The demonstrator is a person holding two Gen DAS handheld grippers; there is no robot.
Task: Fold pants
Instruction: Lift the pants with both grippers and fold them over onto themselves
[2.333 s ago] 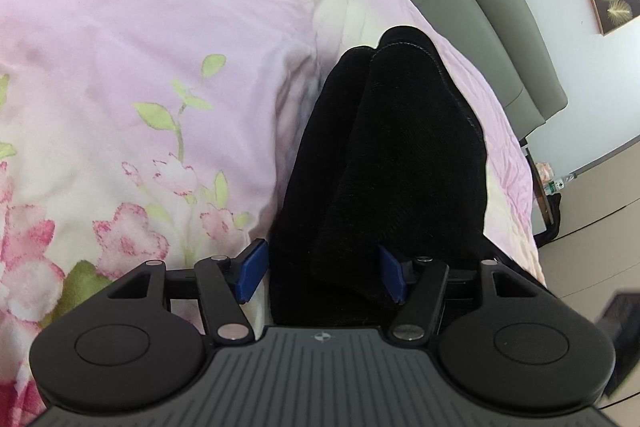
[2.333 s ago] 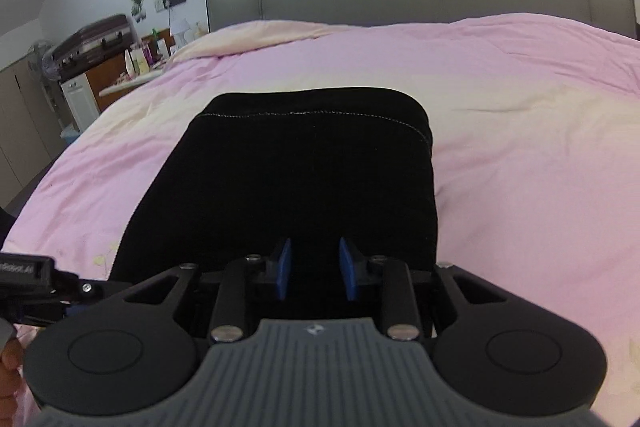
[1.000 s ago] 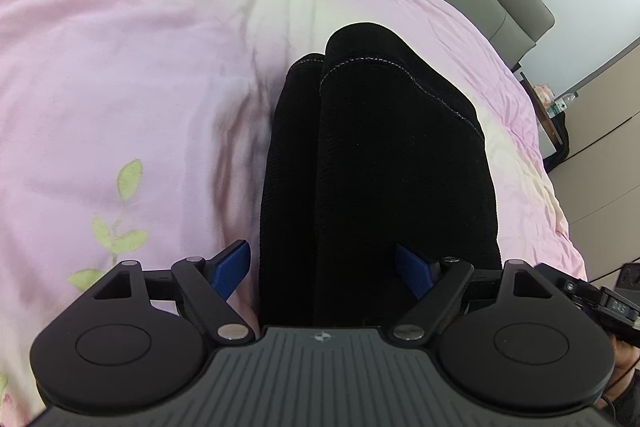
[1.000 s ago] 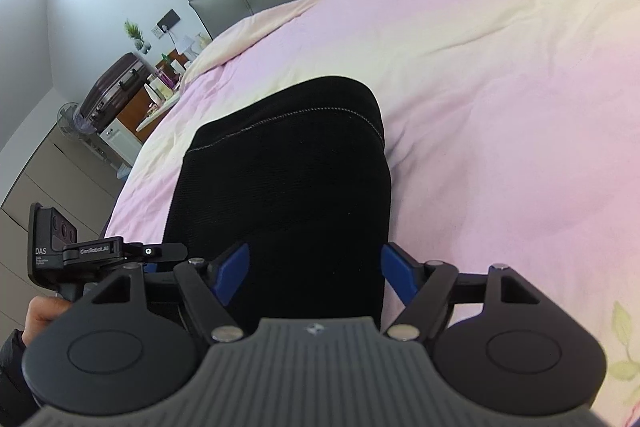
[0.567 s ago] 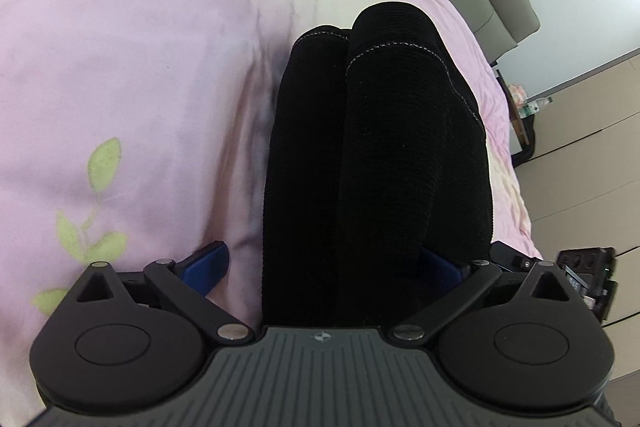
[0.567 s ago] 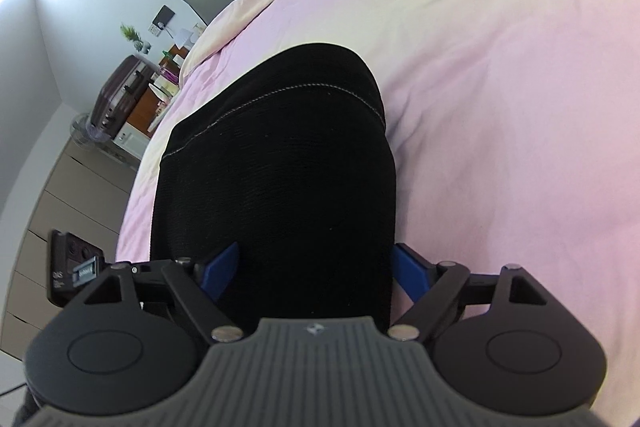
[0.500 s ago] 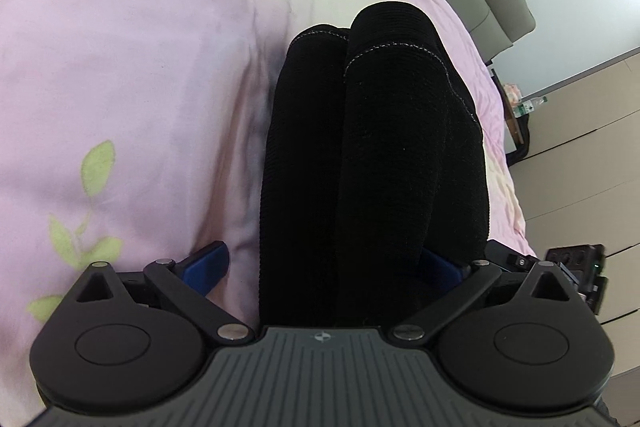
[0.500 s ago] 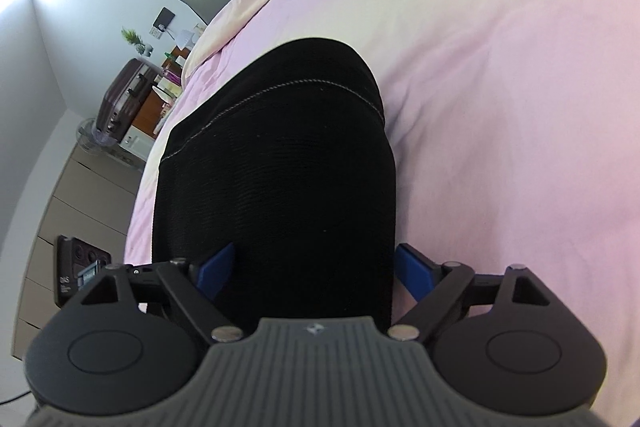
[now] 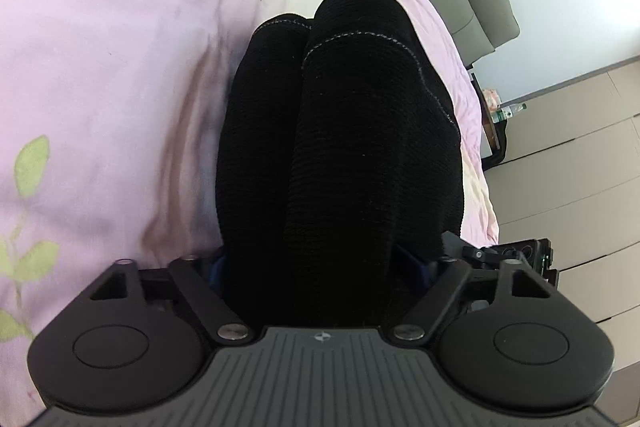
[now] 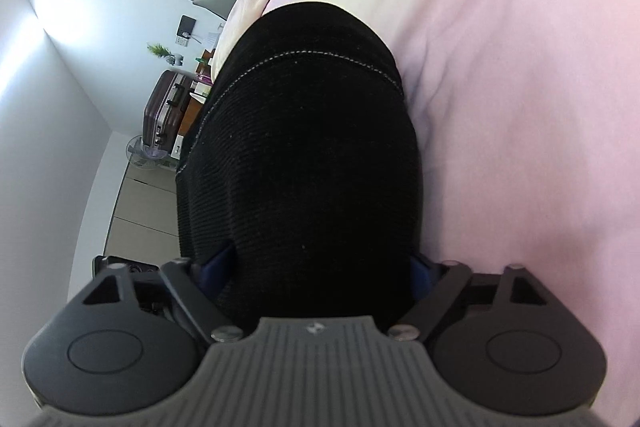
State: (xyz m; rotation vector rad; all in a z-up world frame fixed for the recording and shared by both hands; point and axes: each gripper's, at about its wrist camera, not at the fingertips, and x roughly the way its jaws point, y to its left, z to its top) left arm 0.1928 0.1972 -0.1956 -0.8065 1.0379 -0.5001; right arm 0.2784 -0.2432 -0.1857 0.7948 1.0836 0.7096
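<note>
Folded black pants (image 9: 340, 155) lying on pink duvet (image 9: 100, 47), long axis toward the headboard. Near end between closing jaws of left hand-held gripper (image 9: 320, 269) and right hand-held gripper (image 10: 316, 267); pad contact hidden.

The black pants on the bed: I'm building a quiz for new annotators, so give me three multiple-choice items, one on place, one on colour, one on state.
1. Where do the pants lie?
A. on the pink bedspread
B. on the floor
C. on a chair

2. What colour is the stitching near their far edge?
A. red
B. pale, whitish
C. green

3. How do the pants sit relative to the left gripper?
A. far beyond it
B. bunched between its blue pads
C. beside it, outside the pads

Key: 1 A, pink cover surrounds them. 2 B, a light dotted seam crosses the black. 3 B, fabric fills the gap while the jaws are closing.
</note>
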